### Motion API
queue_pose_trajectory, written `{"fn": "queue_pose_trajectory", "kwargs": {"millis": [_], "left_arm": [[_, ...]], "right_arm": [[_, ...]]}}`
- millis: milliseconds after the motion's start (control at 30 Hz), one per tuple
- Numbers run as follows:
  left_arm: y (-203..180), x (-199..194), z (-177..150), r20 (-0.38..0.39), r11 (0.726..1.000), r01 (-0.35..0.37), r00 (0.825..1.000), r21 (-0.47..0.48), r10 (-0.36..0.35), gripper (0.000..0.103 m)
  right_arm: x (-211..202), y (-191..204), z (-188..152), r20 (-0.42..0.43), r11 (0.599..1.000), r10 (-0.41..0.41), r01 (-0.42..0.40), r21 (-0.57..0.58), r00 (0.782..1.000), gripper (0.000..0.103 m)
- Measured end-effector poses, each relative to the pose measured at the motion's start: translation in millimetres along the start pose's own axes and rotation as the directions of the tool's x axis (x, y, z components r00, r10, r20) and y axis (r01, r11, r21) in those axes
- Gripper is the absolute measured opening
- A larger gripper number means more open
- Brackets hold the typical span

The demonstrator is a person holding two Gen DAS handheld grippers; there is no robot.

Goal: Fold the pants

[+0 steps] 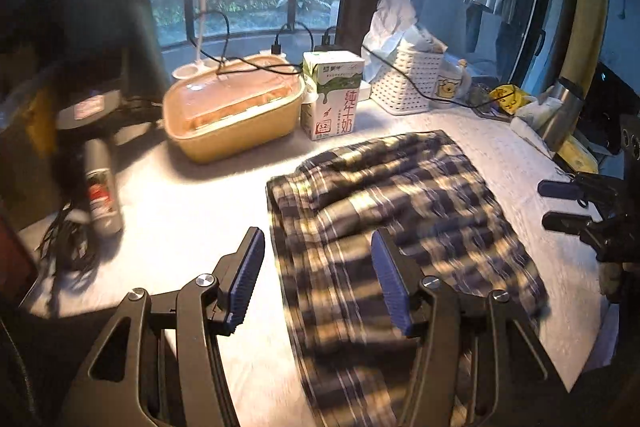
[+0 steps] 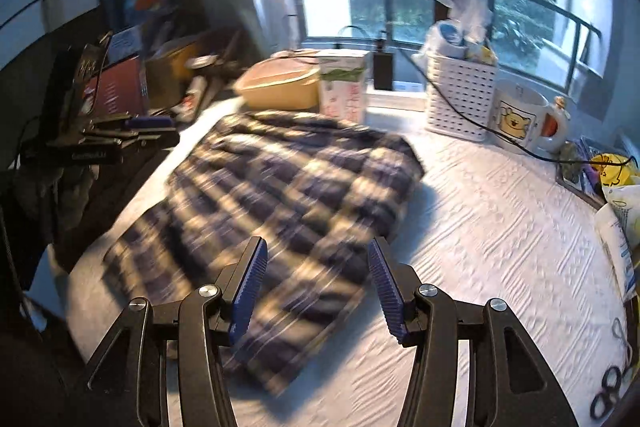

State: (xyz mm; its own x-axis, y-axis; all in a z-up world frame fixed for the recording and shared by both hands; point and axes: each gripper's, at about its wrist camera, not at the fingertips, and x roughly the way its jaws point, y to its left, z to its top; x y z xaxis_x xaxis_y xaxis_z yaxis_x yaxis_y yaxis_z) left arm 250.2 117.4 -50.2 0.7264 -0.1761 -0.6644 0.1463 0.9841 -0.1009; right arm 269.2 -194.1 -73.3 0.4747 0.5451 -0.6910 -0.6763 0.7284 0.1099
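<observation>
Daylight from a wide window fell across a white textured table (image 2: pixel 500 227), cluttered along its far edge. Places below are given relative to the milk carton (image 1: pixel 332 99) standing at that edge.

The plaid pants (image 1: pixel 400 219) lay in front of the carton, flat on the table and already doubled into a rough rectangle, their far edge just short of the carton's base. A tan lidded food box (image 1: pixel 236 115) stood just to the carton's left, a white perforated basket (image 1: pixel 412 83) to its right, and a printed mug (image 2: pixel 520 119) beyond the basket. A spray can (image 1: pixel 102 191) lay well left of the carton. Both views were motion-blurred, so fine creases could not be read.

The left gripper (image 1: pixel 318 279) was above the near left part of the pants, its blue pads apart with nothing clamped. The right gripper (image 2: pixel 318 287) was above the near right corner, likewise spread about halfway and empty; cloth showed below the gap, not pinched in it.

Assessment: the fabric appeared thin, soft and light. It would likely drape and sag when lifted, slide easily on the table, and shed a layer if only the top ply were caught. It looked neither fragile nor slippery in the pads. Recommended hold: the two near corners or the stacked edge, pinching all layers together, one gripper per corner, should a further fold towards the carton be wanted.
</observation>
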Motion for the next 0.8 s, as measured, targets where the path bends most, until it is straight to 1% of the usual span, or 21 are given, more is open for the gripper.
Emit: {"fn": "queue_pose_trajectory", "kwargs": {"millis": [100,200,333,367,433,467,533,600,667,700,733,800], "left_arm": [[10,24,9,-0.036,0.999,0.038,0.999,-0.018,-0.038,0.056],[13,45,15,-0.068,0.999,0.048,0.997,-0.004,-0.048,0.056],[19,69,22,-0.106,0.998,0.058,0.993,-0.002,-0.058,0.056],[21,74,23,-0.116,0.998,0.061,0.991,-0.007,-0.061,0.056],[26,85,26,-0.145,0.996,0.089,0.985,-0.031,-0.092,0.056],[27,90,27,-0.160,0.994,0.101,0.981,-0.045,-0.107,0.056],[30,98,29,-0.191,0.990,0.120,0.973,-0.069,-0.131,0.064],[35,104,29,-0.200,0.988,0.126,0.969,-0.092,-0.142,0.069],[35,103,28,-0.182,0.987,0.138,0.971,-0.084,-0.152,0.070],[33,103,28,-0.187,0.988,0.135,0.972,-0.070,-0.146,0.070],[33,102,28,-0.187,0.989,0.133,0.972,-0.064,-0.143,0.070],[32,102,27,-0.179,0.990,0.129,0.974,-0.063,-0.138,0.070]], "right_arm": [[13,-20,11,-0.011,0.999,-0.018,0.019,0.032,1.000,0.055],[26,-38,17,-0.031,0.998,-0.032,0.033,0.055,0.999,0.055],[52,-59,22,-0.076,0.995,-0.029,0.036,0.098,0.997,0.055],[60,-66,24,-0.088,0.994,-0.020,0.029,0.108,0.996,0.055],[74,-74,26,-0.099,0.992,0.002,0.010,0.125,0.995,0.055],[83,-79,29,-0.100,0.990,0.031,-0.016,0.142,0.994,0.055],[96,-84,31,-0.104,0.984,0.074,-0.055,0.170,0.992,0.055],[109,-87,34,-0.109,0.980,0.098,-0.077,0.186,0.989,0.055],[119,-88,37,-0.109,0.975,0.125,-0.102,0.195,0.986,0.057],[120,-88,38,-0.101,0.975,0.132,-0.110,0.195,0.986,0.061],[122,-88,40,-0.100,0.973,0.141,-0.119,0.196,0.985,0.063],[125,-86,43,-0.096,0.974,0.144,-0.124,0.189,0.985,0.064]]}}
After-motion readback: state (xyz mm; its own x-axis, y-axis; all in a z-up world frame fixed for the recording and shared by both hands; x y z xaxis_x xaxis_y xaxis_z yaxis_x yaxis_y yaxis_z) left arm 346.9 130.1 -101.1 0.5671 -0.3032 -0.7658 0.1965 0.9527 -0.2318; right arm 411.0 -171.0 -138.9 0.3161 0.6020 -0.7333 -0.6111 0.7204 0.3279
